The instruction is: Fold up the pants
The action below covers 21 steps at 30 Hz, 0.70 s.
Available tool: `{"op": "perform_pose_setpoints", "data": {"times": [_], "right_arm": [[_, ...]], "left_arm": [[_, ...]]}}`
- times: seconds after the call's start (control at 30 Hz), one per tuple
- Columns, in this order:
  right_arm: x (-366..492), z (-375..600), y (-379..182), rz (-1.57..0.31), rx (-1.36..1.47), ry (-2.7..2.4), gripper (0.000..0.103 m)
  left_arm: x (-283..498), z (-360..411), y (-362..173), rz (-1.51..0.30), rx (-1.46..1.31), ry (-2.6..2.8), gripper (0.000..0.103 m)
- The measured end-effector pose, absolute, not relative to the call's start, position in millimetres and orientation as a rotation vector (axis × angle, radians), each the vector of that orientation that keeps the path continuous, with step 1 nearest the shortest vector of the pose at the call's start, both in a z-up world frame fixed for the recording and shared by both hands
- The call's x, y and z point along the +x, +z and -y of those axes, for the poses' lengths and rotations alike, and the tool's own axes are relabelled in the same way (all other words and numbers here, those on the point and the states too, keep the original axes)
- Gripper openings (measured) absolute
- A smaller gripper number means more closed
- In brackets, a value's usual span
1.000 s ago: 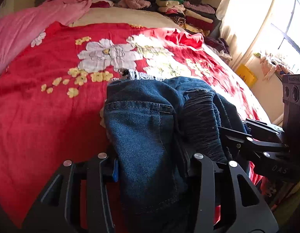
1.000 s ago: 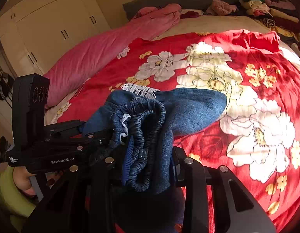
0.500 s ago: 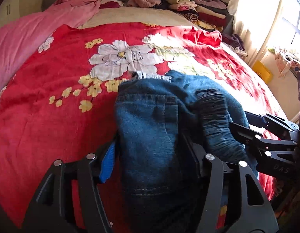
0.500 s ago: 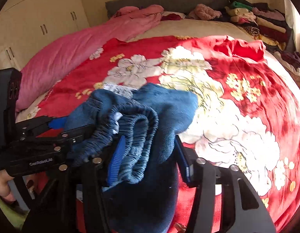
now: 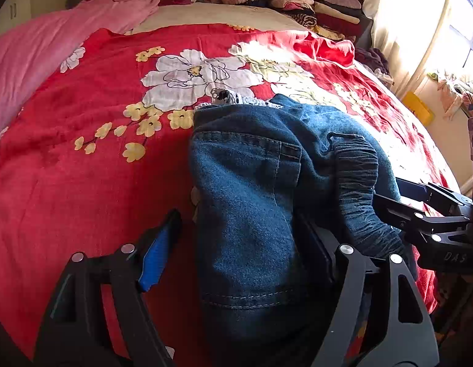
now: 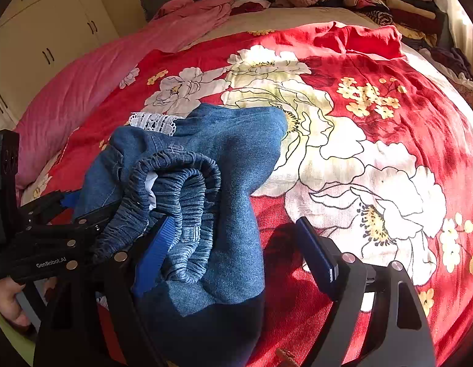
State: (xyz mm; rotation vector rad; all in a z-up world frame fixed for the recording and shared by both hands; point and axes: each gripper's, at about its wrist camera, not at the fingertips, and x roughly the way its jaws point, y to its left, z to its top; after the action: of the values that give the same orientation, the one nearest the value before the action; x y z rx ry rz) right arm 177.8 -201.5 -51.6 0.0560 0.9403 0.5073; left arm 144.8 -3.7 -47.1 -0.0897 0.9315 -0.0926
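Observation:
Blue jeans point(image 5: 251, 189) lie bunched and folded on the red flowered bedspread point(image 5: 83, 183), with the elastic waistband point(image 6: 181, 180) rolled toward me and white lace showing at the far edge. My left gripper point(image 5: 236, 244) straddles the denim as its jaws open. Its blue left pad point(image 5: 156, 253) stands clear of the cloth, and the right finger lies against the fold. My right gripper point(image 6: 236, 250) is opening too, straddling the waistband end. Its right pad point(image 6: 316, 250) is off the cloth, and its blue left pad point(image 6: 153, 253) touches the waistband. The two grippers sit side by side.
A pink blanket point(image 5: 37, 49) lies along the left of the bed. Folded clothes point(image 5: 313, 6) are stacked at the head, on the right. A bright window point(image 5: 450, 30) is to the right and a cream wardrobe point(image 6: 37, 39) to the left. A hand point(image 6: 6, 299) holds the left gripper.
Both grippers' jaws have spread from a grip on the jeans to standing wide. The jeans have sunk onto the bedspread, and both grippers have dipped slightly toward the bed.

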Motion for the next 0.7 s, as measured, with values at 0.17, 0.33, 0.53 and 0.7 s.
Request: {"op": "perform_pose_setpoints", "data": {"times": [0.17, 0.33, 0.53, 0.7], "right_arm": [[174.9, 201.3, -47.7, -0.929, 0.041, 0.500, 0.080], [170.8, 203.6, -44.3, -0.917, 0.033, 0.487, 0.088], [167.8, 207.7, -42.1, -0.917, 0.040, 0.482, 0.089], [164.7, 209.1, -37.3, -0.903, 0.038, 0.481, 0.089]], "left_arm": [[142.3, 3.5, -44.5, -0.931, -0.093, -0.090, 0.071], [139.1, 3.0, -41.4, -0.930, -0.094, -0.088, 0.073], [136.2, 2.6, -38.0, -0.929, -0.091, -0.087, 0.078], [135.5, 2.7, -36.8, -0.927, -0.091, -0.084, 0.089]]}}
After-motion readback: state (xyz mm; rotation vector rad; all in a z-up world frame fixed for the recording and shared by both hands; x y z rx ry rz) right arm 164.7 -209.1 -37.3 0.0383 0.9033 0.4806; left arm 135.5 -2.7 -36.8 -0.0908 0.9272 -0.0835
